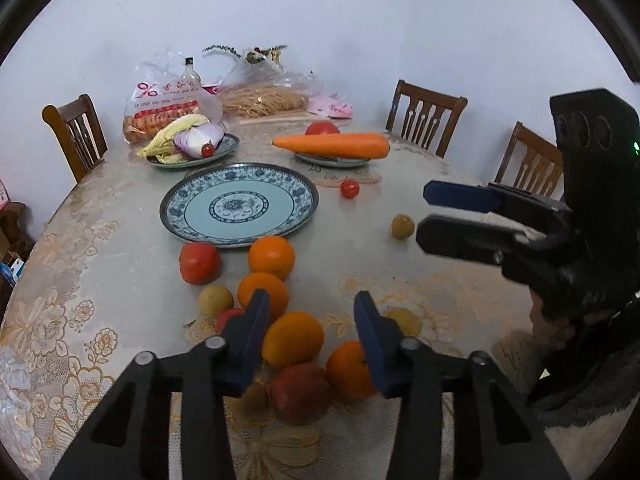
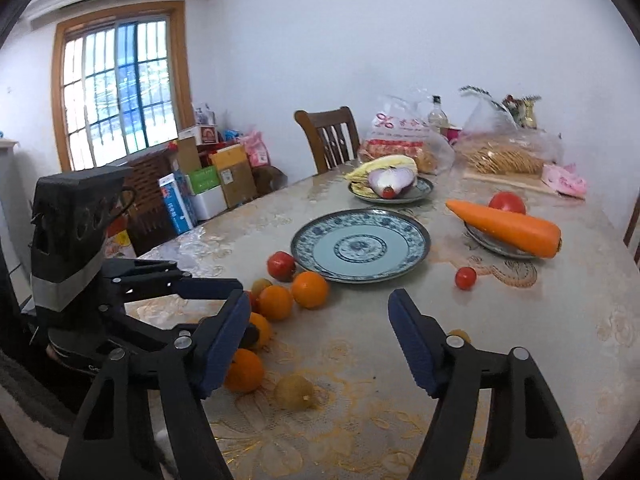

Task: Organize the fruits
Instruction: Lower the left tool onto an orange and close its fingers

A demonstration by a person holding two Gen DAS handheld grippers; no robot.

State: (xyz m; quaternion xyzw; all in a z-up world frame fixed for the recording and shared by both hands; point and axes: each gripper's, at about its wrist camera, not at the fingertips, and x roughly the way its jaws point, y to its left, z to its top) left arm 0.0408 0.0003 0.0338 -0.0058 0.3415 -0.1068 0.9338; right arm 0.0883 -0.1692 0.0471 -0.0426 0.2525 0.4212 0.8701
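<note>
Left gripper [image 1: 310, 306] spread, hovering over my orange pile [image 1: 292, 338] at 6 o'clock, gripping nothing | right gripper [image 2: 320, 304] spread too, bare, yellow fruit [image 2: 294, 392] below it | empty blue plate [image 1: 240, 204] at 12 beyond the oranges | carrot [image 1: 332, 145] at 1 o'clock on a far plate.

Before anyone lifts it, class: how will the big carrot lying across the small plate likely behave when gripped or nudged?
The carrot looks stiff and solid, so it should lift without bending. It overhangs its small plate at both ends, so a nudge may tip or roll it off. Its taper probably favours gripping near the thick end.
</note>
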